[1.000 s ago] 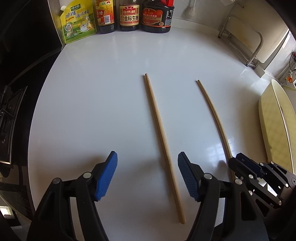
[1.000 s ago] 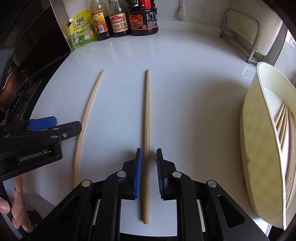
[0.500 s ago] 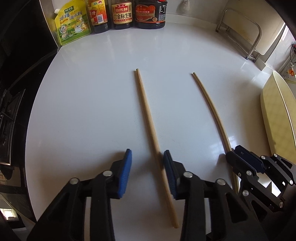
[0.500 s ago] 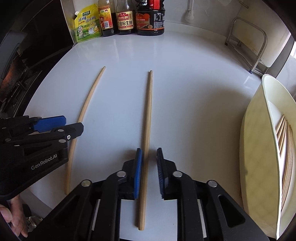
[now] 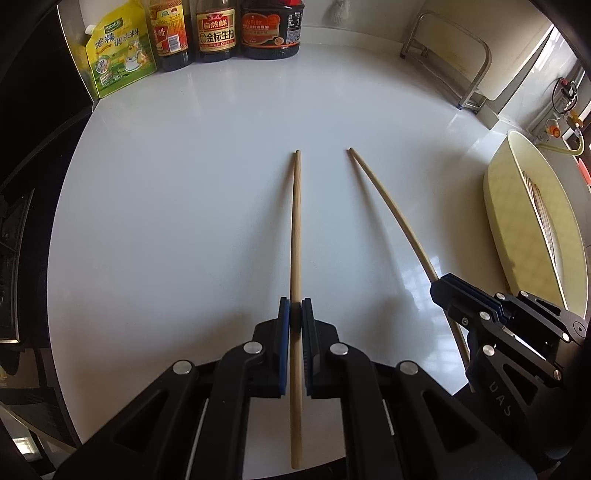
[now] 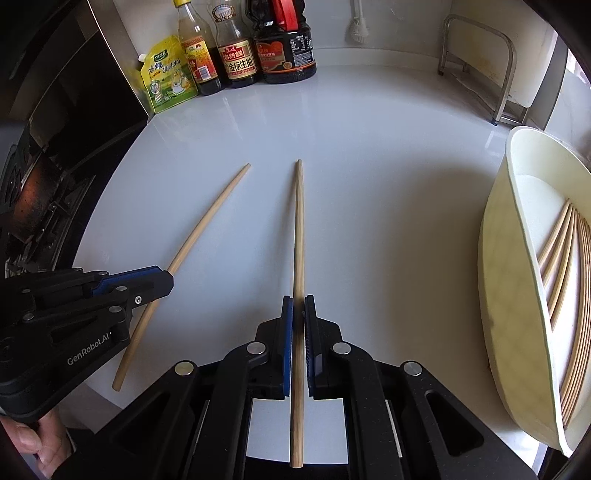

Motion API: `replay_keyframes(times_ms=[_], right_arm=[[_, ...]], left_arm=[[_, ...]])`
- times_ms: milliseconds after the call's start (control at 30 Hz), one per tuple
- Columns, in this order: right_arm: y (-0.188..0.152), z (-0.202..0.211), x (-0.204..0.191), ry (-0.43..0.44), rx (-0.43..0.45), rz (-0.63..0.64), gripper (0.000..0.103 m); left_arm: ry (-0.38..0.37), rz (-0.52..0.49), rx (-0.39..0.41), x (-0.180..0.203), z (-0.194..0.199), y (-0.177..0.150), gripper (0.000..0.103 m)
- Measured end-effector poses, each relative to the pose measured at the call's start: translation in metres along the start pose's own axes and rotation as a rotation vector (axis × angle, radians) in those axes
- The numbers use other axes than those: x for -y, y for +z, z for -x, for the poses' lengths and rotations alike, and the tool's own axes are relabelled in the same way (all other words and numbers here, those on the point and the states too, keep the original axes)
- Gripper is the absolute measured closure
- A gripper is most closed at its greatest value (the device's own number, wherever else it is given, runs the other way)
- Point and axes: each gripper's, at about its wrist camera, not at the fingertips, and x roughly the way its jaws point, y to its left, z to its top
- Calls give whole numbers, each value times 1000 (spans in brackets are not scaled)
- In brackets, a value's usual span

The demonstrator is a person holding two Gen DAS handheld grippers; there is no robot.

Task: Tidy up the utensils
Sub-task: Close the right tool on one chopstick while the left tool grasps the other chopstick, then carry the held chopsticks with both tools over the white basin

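Two wooden chopsticks lie lengthwise on the white counter (image 5: 184,221). My left gripper (image 5: 295,314) is shut on the left chopstick (image 5: 295,229); the same chopstick shows in the right wrist view (image 6: 207,225), with the left gripper (image 6: 162,282) on it. My right gripper (image 6: 298,310) is shut on the right chopstick (image 6: 298,229); it shows in the left wrist view (image 5: 391,214), held by the right gripper (image 5: 439,290). A cream oval tray (image 6: 502,266) at the right holds several chopsticks (image 6: 569,277).
Sauce bottles (image 5: 216,29) and a yellow-green seasoning pouch (image 5: 118,55) stand along the back wall. A metal rack (image 6: 480,62) stands at the back right. A dark stove (image 6: 33,206) borders the counter on the left.
My left gripper has closed from wide open onto its chopstick. My right gripper has tightened on its chopstick. Both chopsticks now point more toward each other at the far end.
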Motion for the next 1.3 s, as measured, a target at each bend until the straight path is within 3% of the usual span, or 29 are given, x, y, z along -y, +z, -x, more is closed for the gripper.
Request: replay_keyframes(times_ms=[333,600,800,1033,1300], right_arm=[[8,30,12,10,30,-60,97],[-2,5,22,-12,-41,-68,97],[-8,-4,28,-28,-48,-73,97],[-6,-4,28,-55,-36,-80,91],[7,-14,25,-111,-36,-36,86]], left_arm=[[-18,-57,24,8,14,12,96],[21,-96,-5,9,-13,7,96],[28,-100,-12,4,-28,0,96],[41,-103,20,2,-30,0,80],[58,-99,33,3,-35,16,76]])
